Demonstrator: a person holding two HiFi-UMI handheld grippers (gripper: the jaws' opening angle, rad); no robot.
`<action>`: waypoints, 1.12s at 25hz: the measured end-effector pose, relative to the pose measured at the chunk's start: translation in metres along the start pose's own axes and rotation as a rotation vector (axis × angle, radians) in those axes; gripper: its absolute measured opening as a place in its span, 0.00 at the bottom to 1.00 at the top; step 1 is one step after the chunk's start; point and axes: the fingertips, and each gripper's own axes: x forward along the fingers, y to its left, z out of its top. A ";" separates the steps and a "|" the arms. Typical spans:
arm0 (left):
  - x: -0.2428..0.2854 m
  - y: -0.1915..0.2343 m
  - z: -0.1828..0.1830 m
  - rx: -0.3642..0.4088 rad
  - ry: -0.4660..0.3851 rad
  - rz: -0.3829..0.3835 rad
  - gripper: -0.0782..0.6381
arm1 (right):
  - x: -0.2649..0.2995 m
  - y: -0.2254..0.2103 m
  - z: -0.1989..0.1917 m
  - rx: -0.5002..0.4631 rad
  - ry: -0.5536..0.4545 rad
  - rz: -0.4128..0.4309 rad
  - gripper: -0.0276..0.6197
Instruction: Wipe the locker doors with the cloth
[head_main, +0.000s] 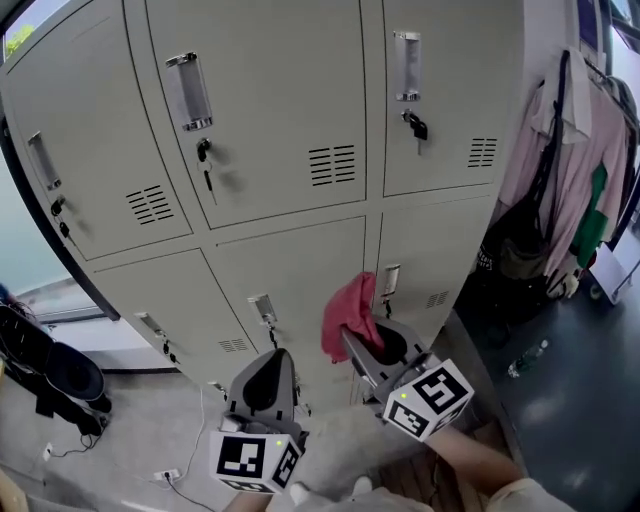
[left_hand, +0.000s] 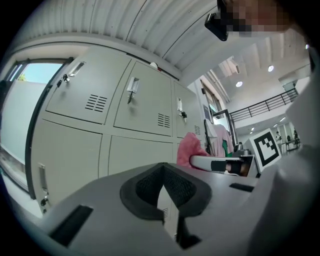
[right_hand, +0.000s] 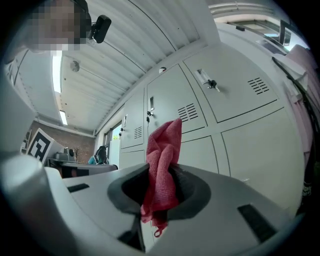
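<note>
Your right gripper (head_main: 352, 338) (right_hand: 160, 175): clenched on the red cloth (head_main: 348, 312) (right_hand: 162, 160), which sticks up from its jaws in front of the lower lockers (head_main: 270, 110); whether it touches them can't be told.
Your left gripper (head_main: 278, 356) (left_hand: 162, 172): jaws together, nothing between them, just beside the right.
Lockers: two rows, every one closed, contents hidden; keys (head_main: 204, 152) hang in several locks.
Clothes (head_main: 570, 150): hanging right of the lockers.

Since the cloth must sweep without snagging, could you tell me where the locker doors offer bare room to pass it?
Free: the upper middle door between its handle and vent, and the lower middle door left of the cloth. Crowded: around each handle with hanging keys, and beside the hanging clothes.
</note>
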 end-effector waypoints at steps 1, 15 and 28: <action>-0.004 0.006 0.000 0.000 0.003 0.013 0.12 | 0.008 0.005 0.000 0.001 0.000 0.013 0.17; -0.054 0.085 -0.002 -0.004 0.010 0.131 0.12 | 0.129 0.062 -0.015 -0.031 0.021 0.109 0.17; -0.041 0.116 0.003 -0.029 -0.015 0.103 0.12 | 0.190 0.064 -0.027 -0.110 0.055 0.080 0.17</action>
